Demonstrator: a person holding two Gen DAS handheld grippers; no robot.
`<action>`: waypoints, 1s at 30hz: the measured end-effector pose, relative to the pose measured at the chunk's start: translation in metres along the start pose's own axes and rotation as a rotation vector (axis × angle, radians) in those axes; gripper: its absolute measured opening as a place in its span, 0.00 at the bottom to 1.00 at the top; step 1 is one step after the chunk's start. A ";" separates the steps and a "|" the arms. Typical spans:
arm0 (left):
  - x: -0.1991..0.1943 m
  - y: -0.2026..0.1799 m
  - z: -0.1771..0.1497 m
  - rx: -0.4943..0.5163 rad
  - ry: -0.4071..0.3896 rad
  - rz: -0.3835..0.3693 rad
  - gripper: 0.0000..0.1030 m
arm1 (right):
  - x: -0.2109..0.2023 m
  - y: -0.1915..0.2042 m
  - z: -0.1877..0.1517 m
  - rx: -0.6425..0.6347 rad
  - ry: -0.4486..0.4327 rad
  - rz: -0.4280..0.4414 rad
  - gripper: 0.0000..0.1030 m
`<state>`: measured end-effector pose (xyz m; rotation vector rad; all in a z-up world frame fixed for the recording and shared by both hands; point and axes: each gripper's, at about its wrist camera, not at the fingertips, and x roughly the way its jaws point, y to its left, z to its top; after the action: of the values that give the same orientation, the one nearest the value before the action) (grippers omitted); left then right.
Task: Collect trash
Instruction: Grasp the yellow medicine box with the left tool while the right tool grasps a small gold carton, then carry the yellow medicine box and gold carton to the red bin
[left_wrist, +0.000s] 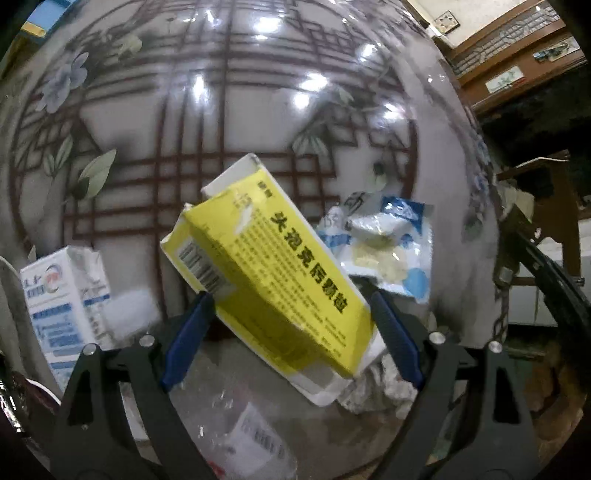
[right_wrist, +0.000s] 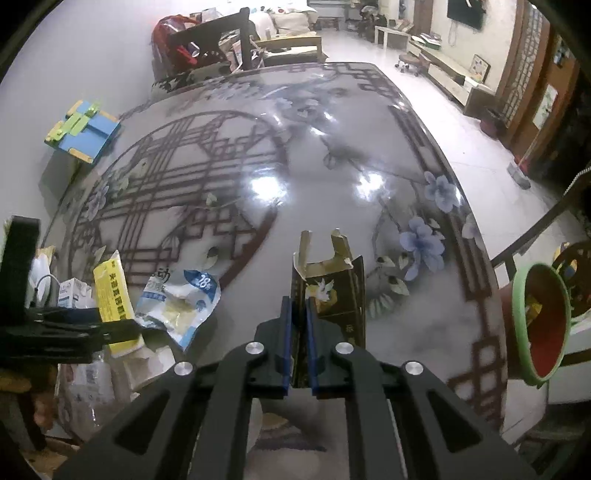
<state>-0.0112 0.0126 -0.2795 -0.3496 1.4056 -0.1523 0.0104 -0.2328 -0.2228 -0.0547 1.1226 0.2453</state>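
Clamped between the blue pads of the left gripper (left_wrist: 291, 310): a torn yellow medicine box (left_wrist: 273, 266), held tilted above a glossy patterned table (left_wrist: 229, 122), one pad on each long side. Lying just beyond the box on the tabletop, a crumpled blue-and-white wrapper (left_wrist: 388, 247). Standing to the left, a white-and-blue carton (left_wrist: 66, 291) with a ripped top. Below the fingers, a clear plastic bag (left_wrist: 236, 435) with a barcode label, and beside it some crumpled paper (left_wrist: 376, 387).

Pinched nearly shut in the right gripper (right_wrist: 298, 306): a dark box with a white bird print (right_wrist: 328, 291), torn flaps up, gripped by one thin wall. Off the table's right edge, tipped toward the camera, a green-rimmed red bin (right_wrist: 543, 325). At far left of the same view, the left gripper (right_wrist: 92, 325) with the yellow medicine box (right_wrist: 110, 291), next to the wrapper (right_wrist: 181, 299).
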 end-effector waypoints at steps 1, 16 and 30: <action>0.000 -0.002 0.001 -0.004 -0.006 0.000 0.83 | 0.000 -0.001 -0.001 0.005 0.000 0.003 0.07; -0.027 -0.023 0.012 0.049 -0.131 -0.023 0.35 | -0.026 -0.003 -0.001 0.074 -0.085 0.019 0.07; -0.108 -0.145 0.039 0.347 -0.435 -0.021 0.35 | -0.090 -0.042 0.004 0.197 -0.264 0.007 0.07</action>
<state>0.0245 -0.0848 -0.1262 -0.0983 0.9243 -0.3135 -0.0136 -0.2875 -0.1441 0.1529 0.8796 0.1425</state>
